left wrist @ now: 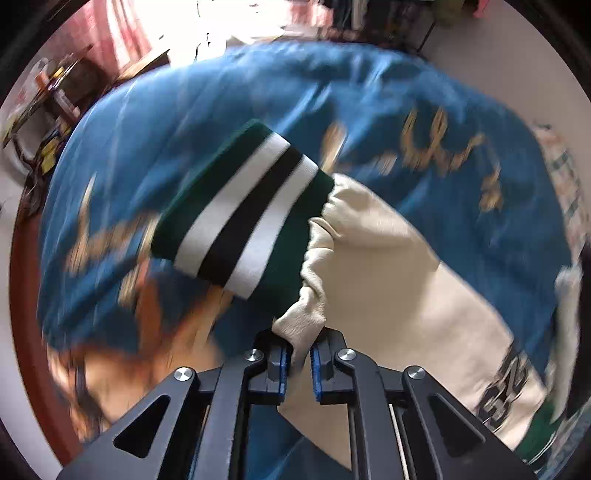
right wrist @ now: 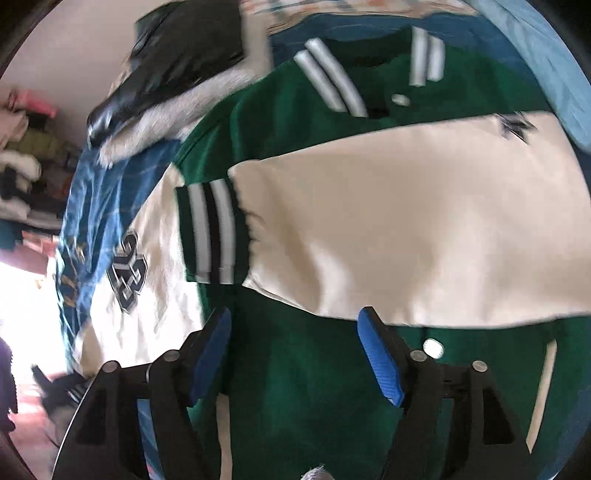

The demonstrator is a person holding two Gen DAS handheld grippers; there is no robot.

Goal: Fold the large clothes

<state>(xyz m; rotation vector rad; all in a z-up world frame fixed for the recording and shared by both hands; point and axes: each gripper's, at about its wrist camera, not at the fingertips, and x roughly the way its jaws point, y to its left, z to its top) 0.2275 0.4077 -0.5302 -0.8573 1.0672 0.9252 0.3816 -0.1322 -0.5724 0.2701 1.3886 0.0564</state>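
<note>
While a cream sleeve [left wrist: 373,258] of the varsity jacket [right wrist: 332,387] is pinched just behind its striped cuff [left wrist: 240,210], the left hand-held gripper [left wrist: 301,363] is seen clenched on a fold of that cream material, with the cuff hanging free ahead of its fingers. The right hand-held gripper [right wrist: 295,354] is held released, jaws spread wide, directly above the green body of the jacket, with nothing between its blue pads [right wrist: 382,362]. A second cream sleeve [right wrist: 406,229] is laid across the jacket just ahead of the right hand-held gripper, its own cuff [right wrist: 207,232] ending ahead and to the left.

The step in hand is judged to be the sleeve fold: one sleeve appears already crossed over the chest, and the other is being carried (both views are blurred). The next move would call for the held sleeve to be laid flat over the body, then let go without dragging the fabric.

The jacket is spread on a bed under a blue patterned blanket [left wrist: 221,110]. Beyond the left hand-held gripper, a bright window with pink curtains [left wrist: 122,33] and a cluttered shelf [left wrist: 51,99] can be made out; a dark garment with pale fur trim [right wrist: 173,74] lies ahead-left of the right one
</note>
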